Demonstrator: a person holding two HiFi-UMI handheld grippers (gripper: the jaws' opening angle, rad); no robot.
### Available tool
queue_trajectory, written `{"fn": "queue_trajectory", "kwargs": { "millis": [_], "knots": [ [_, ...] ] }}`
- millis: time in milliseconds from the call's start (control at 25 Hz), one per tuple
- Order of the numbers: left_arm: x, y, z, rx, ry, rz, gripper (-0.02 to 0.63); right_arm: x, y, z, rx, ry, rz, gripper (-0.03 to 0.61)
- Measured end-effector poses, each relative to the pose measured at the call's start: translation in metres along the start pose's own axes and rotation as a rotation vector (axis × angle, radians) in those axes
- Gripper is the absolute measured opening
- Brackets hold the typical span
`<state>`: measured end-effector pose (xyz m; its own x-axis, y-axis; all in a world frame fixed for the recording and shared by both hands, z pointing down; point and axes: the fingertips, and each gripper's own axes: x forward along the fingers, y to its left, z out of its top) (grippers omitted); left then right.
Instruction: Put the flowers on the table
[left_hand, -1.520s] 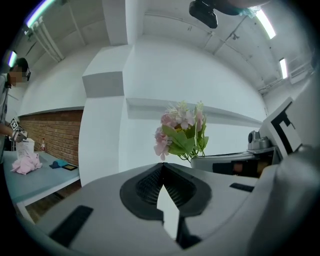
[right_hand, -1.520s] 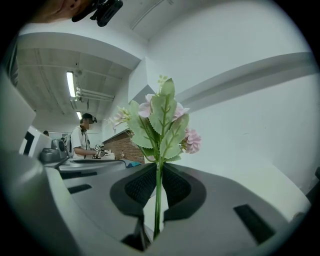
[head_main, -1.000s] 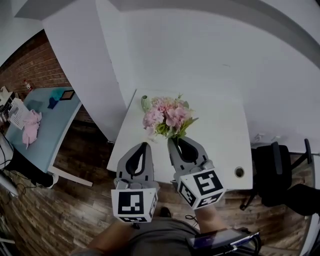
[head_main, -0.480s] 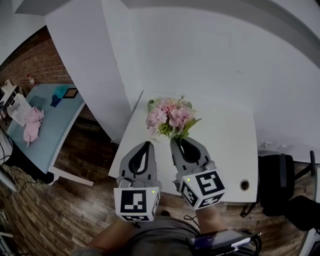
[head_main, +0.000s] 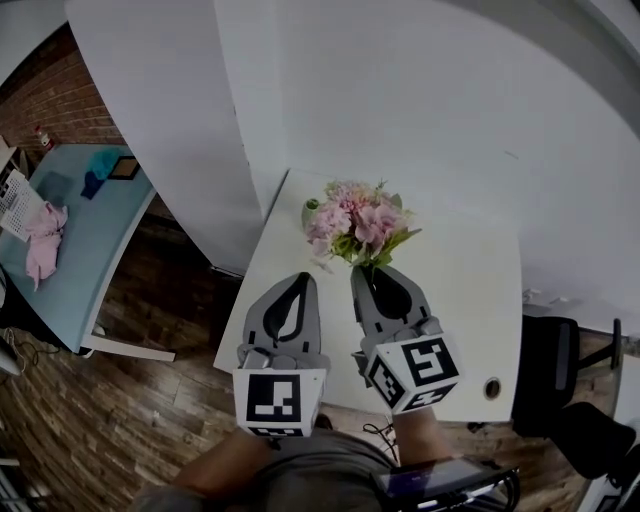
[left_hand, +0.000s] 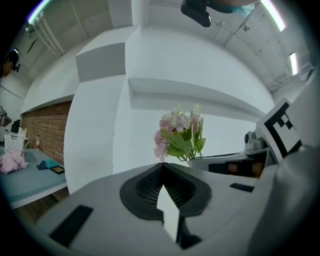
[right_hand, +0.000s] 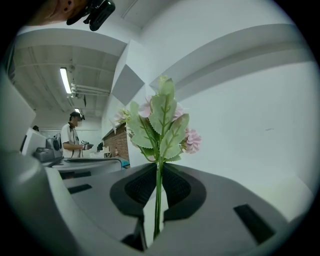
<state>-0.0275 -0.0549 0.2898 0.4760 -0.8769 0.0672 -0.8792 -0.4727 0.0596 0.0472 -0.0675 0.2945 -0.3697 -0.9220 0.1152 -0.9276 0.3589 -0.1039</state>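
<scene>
A bunch of pink flowers (head_main: 358, 222) with green leaves hangs above the far part of a white table (head_main: 460, 290). My right gripper (head_main: 364, 272) is shut on its green stem (right_hand: 158, 192); the blooms (right_hand: 159, 122) rise upright above the jaws in the right gripper view. My left gripper (head_main: 301, 281) stays beside it to the left, shut with nothing between its jaws. In the left gripper view the flowers (left_hand: 179, 135) show just right of the jaw tips. A small green vase (head_main: 310, 211) stands on the table at its far left corner, partly hidden by the blooms.
White walls rise behind and left of the table. A cable hole (head_main: 491, 387) sits near the table's front right. A dark chair (head_main: 562, 390) stands at the right. A light blue table (head_main: 70, 235) with pink cloth is at the far left, over wooden floor. A person (right_hand: 72, 137) stands far off.
Both grippers and the flowers have shifted slightly to the right and farther over the table. The grip on the stem is unchanged.
</scene>
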Motion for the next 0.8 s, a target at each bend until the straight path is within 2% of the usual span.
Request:
{"fn": "queue_trajectory", "kwargs": {
  "millis": [280, 560, 800],
  "knots": [
    [0.027, 0.017, -0.002, 0.004, -0.006, -0.046, 0.008, 0.033, -0.006, 0.009, 0.000, -0.011, -0.026, 0.037],
    [0.074, 0.057, 0.017, -0.030, 0.003, -0.063, 0.008, 0.100, -0.016, 0.042, 0.001, -0.022, -0.031, 0.037],
    [0.106, 0.088, 0.007, -0.052, 0.041, -0.062, 0.008, 0.147, -0.024, 0.055, -0.002, -0.027, -0.027, 0.036]
  ]
}}
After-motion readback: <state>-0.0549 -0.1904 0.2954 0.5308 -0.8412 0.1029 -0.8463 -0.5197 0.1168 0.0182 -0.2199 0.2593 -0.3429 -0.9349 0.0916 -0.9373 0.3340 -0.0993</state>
